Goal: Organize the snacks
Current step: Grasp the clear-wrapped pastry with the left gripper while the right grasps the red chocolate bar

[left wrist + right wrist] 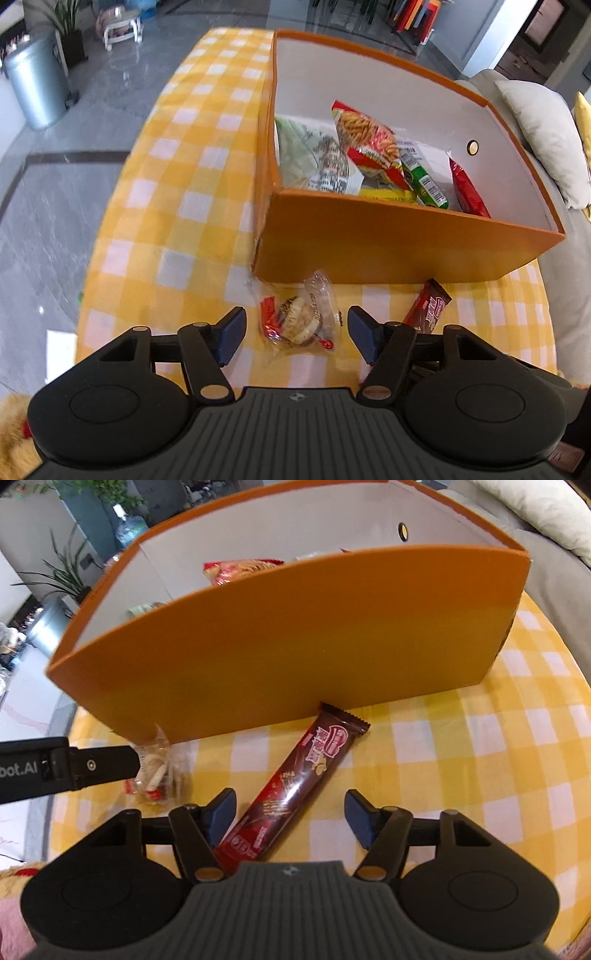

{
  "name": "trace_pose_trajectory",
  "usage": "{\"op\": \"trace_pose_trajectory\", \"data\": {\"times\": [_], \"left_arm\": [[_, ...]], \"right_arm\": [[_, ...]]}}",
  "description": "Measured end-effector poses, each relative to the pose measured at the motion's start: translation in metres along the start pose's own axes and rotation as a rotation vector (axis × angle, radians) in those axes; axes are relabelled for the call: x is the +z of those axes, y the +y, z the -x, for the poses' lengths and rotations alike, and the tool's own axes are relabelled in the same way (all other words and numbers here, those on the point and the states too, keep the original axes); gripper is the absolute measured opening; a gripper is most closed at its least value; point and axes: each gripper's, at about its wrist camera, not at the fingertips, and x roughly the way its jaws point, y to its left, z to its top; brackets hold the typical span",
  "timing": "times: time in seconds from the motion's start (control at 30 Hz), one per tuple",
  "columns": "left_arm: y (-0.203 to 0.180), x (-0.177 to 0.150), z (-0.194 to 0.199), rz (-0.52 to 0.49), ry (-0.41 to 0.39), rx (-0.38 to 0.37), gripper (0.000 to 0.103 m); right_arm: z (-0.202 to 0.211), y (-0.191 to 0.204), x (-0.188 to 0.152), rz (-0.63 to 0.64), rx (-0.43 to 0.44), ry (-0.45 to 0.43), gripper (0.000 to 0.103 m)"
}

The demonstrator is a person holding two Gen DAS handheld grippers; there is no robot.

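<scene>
Orange card forms the box [388, 240] standing on the yellow checked cloth [192, 206] beyond both tools, already holding several packets, among them a red noodle bag [369, 144] and a green stick packet [424, 181]. Two snacks lie outside it. Left gripper [297, 339]: jaws stand apart, nothing held; the clear-wrapped pastry [299, 323] lies on the cloth between and just ahead of its blue pads [231, 336], neither pad pressing on it. Right gripper [290, 818]: jaws likewise apart and empty; the brown chocolate bar [295, 779] lies slantwise between them, its near end close against the left-hand pad and running back under the tool body, its far end touching the box wall. In the right wrist view, the pastry [159, 775] sits off to the left of the right gripper, beside one finger of the left gripper [99, 766]. Risks, as judged: the bar sits off-centre and askew, so closing now may catch only one edge and let it pivot or slip; its glossy film adds to that. The loose pastry wrapper may be pinched without its contents, or the contents crushed. Both tools work close together and could collide. A lifted item could strike the near box wall.
</scene>
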Motion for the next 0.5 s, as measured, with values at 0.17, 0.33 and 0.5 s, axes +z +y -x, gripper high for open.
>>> {"op": "trace_pose_trajectory", "data": {"times": [0.17, 0.33, 0.5], "left_arm": [[0.000, 0.000, -0.015, 0.039, 0.038, 0.028, 0.076], [-0.010, -0.001, -0.024, -0.016, 0.046, 0.087, 0.076], [-0.016, -0.001, -0.030, -0.022, 0.056, 0.104, 0.075]], "right_arm": [[-0.003, 0.008, 0.002, 0.047, -0.042, -0.009, 0.055], [0.000, 0.005, -0.001, 0.114, -0.058, -0.013, 0.037], [0.009, -0.015, -0.005, 0.123, -0.066, 0.000, 0.025]]}}
